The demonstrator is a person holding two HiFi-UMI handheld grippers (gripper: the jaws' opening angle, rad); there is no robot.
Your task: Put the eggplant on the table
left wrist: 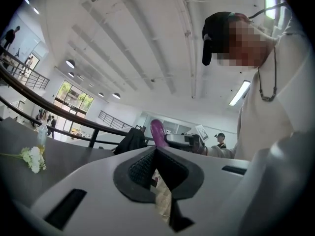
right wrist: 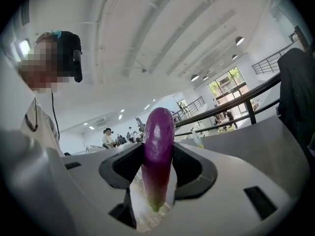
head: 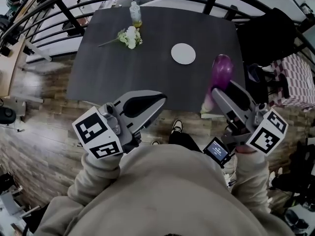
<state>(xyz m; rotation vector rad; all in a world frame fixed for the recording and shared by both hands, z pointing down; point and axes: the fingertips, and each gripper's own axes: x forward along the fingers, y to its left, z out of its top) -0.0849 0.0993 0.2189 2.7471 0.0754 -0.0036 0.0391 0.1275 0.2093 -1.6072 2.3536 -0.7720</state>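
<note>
Pinching the purple eggplant between its pads, your right gripper holds it upright, stem end down, at the right of the head view, over the dark table's near edge. Your left gripper sits lower left, fingers pressed together, empty.

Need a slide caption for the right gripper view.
Right gripper clamps a glossy purple eggplant upright between its dark pads, with a dark grey tabletop beyond.

L tool closed up (tip-to-tip), eggplant beyond.
</note>
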